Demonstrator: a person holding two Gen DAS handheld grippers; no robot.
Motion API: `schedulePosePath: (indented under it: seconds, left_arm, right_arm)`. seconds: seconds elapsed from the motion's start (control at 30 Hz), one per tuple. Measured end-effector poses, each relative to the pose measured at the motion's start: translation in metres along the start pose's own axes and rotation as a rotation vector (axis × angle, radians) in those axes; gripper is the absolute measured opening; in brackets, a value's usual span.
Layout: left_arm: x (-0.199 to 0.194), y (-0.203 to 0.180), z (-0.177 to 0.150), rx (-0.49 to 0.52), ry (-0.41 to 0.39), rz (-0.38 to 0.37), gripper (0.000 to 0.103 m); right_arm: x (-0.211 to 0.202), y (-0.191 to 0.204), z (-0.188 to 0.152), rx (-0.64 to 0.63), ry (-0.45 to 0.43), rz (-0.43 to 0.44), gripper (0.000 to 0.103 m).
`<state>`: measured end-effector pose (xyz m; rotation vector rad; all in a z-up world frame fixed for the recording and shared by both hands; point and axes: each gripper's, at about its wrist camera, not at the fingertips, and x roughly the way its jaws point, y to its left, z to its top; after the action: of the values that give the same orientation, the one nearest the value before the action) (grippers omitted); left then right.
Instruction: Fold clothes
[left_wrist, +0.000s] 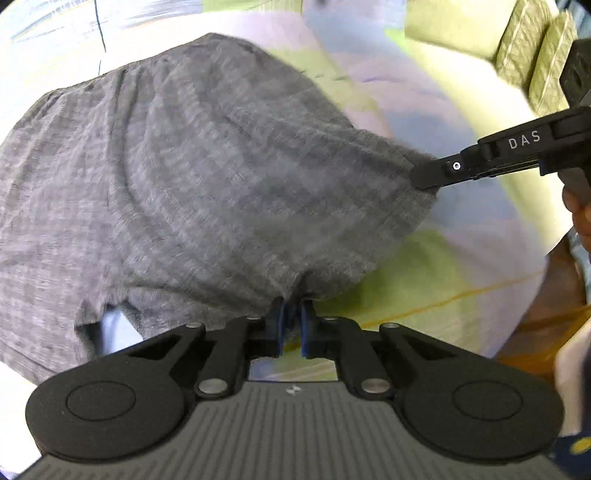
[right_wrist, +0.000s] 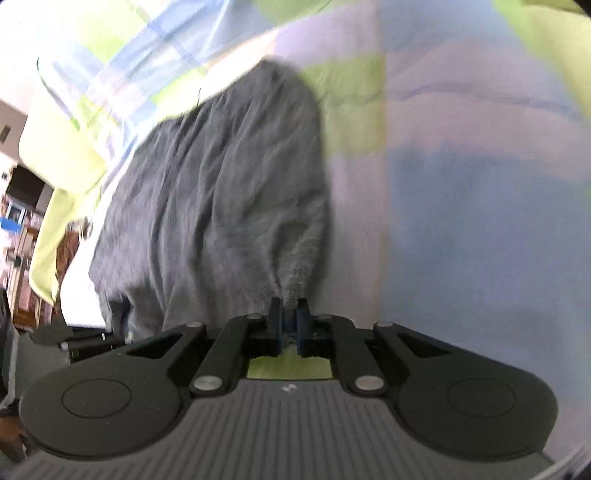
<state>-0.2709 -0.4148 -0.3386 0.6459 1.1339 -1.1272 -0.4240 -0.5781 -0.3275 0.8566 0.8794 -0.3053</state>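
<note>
The grey garment (it looks like a pair of shorts, though the blur makes that uncertain) is spread over the bed, which has a green, blue and lilac patchwork cover. The left tool is nearly closed, pinching a gathered bit of the near hem between its blue pads. In the left wrist view the right tool comes in from the right and grips the far corner of the same edge; its own camera shows it closed on a bunched fold of cloth.

The step in hand appears to be carrying that held edge over the rest of the fabric. To do it well, keep both tools level and the edge between them taut, move them together at one pace, and lay the edge down square on the opposite side before letting go.
</note>
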Motion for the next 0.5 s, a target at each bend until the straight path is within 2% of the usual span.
schedulePosePath:
  seconds: [0.07,0.13,0.2,0.23,0.27,0.3,0.37,0.4,0.47,0.5]
  left_arm:
    - [0.009,-0.002,-0.007,-0.035,0.069,-0.026,0.010]
    - [0.009,-0.001,-0.018,-0.056,0.110,-0.034,0.013]
    - [-0.004,-0.001,-0.029,-0.054,0.119,-0.016,0.015]
    - [-0.011,0.000,-0.031,-0.061,0.110,-0.012,0.015]
    - [-0.017,0.001,-0.029,-0.076,0.085,-0.013,0.015]
    - [-0.023,0.003,-0.027,-0.091,0.060,-0.014,0.016]
    - [-0.027,-0.001,-0.015,-0.094,0.003,-0.023,0.028]
    - [-0.024,-0.006,-0.006,-0.075,-0.021,-0.036,0.036]
    - [-0.011,-0.029,0.014,-0.016,-0.077,-0.065,0.037]
    - [-0.007,-0.039,0.019,0.007,-0.105,-0.077,0.041]
  right_arm:
    - [-0.003,-0.005,0.005,-0.027,0.033,0.000,0.006]
    - [0.007,-0.011,0.002,-0.037,0.114,-0.026,0.017]
    - [0.021,-0.010,-0.005,-0.061,0.295,-0.047,0.026]
    - [0.020,-0.008,-0.007,-0.075,0.310,-0.044,0.027]
    - [0.010,-0.003,-0.006,-0.105,0.268,-0.040,0.029]
    - [-0.006,0.000,0.001,-0.124,0.189,-0.039,0.031]
    - [-0.009,-0.003,0.020,-0.110,0.131,-0.037,0.033]
    - [-0.009,-0.005,0.030,-0.100,0.108,-0.036,0.035]
    - [-0.003,-0.006,0.056,-0.097,0.062,-0.034,0.037]
    - [0.005,-0.005,0.075,-0.108,0.039,-0.034,0.039]
